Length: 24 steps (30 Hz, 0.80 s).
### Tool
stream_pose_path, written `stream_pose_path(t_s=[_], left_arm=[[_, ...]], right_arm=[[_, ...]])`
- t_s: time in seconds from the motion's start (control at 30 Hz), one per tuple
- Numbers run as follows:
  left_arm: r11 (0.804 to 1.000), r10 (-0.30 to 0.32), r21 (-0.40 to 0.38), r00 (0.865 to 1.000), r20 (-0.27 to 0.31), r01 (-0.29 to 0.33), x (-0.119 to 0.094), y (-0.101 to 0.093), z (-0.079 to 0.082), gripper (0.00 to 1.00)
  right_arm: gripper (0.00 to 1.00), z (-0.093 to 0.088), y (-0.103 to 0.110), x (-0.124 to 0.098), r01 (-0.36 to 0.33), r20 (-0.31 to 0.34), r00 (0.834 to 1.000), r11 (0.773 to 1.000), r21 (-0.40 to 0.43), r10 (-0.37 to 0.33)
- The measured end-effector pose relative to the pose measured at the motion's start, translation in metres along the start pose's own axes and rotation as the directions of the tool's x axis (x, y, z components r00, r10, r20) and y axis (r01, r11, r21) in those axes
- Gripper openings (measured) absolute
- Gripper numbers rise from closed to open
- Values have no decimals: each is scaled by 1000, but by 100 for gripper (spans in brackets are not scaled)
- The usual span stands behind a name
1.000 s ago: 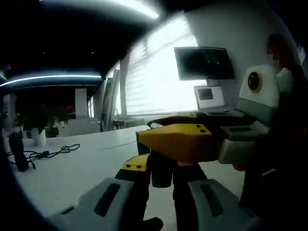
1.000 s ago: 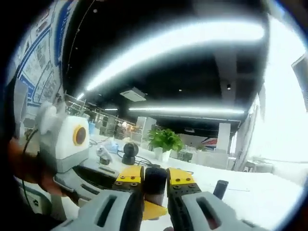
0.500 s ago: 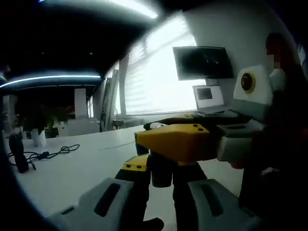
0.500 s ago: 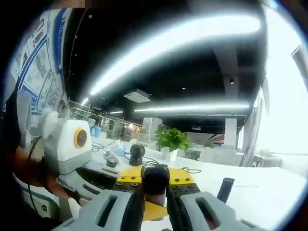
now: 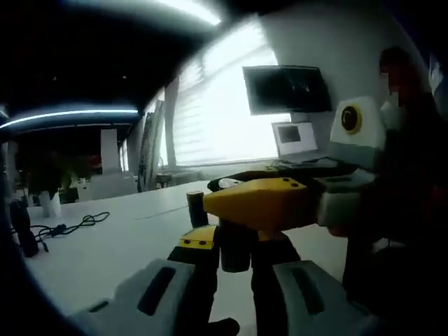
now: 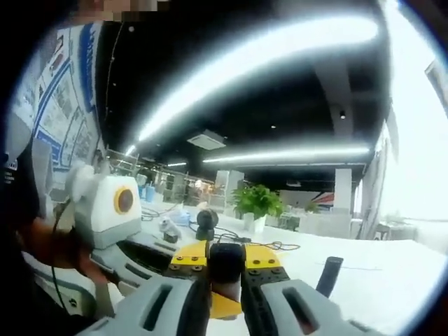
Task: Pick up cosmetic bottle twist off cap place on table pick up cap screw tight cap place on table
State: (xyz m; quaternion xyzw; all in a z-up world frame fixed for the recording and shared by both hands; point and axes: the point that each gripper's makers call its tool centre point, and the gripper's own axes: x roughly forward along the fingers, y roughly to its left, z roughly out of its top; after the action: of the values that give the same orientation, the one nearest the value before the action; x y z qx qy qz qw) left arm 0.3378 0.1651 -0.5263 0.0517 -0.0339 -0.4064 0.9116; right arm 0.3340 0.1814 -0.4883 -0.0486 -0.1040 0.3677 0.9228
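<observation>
— Left gripper (image 5: 234, 262), what's between its jaws?
— They're closed on a dark cylindrical cosmetic bottle (image 5: 235, 245), bottom centre, long axis upright; no readable label.
— And the right gripper (image 6: 225, 276)?
— Closed on the same bottle (image 6: 226, 269), bottom centre. White table (image 5: 105, 245) behind; small dark cap (image 5: 194, 208) stands mid-frame.

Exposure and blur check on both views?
Left gripper view: bright blinded window blows out, the dark cylindrical bottle is a near silhouette, soft focus overall. Right gripper view: long ceiling light strip smears into glare; heavy fisheye bending at edges.
</observation>
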Motion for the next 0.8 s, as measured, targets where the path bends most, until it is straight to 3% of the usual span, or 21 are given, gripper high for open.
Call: stream_pose_path(t_s=[0.8], left_arm=[[983, -176, 48, 984, 0, 176, -14, -15, 7, 6]], right_arm=[[9, 11, 18, -16, -150, 40, 988, 989, 18, 149]])
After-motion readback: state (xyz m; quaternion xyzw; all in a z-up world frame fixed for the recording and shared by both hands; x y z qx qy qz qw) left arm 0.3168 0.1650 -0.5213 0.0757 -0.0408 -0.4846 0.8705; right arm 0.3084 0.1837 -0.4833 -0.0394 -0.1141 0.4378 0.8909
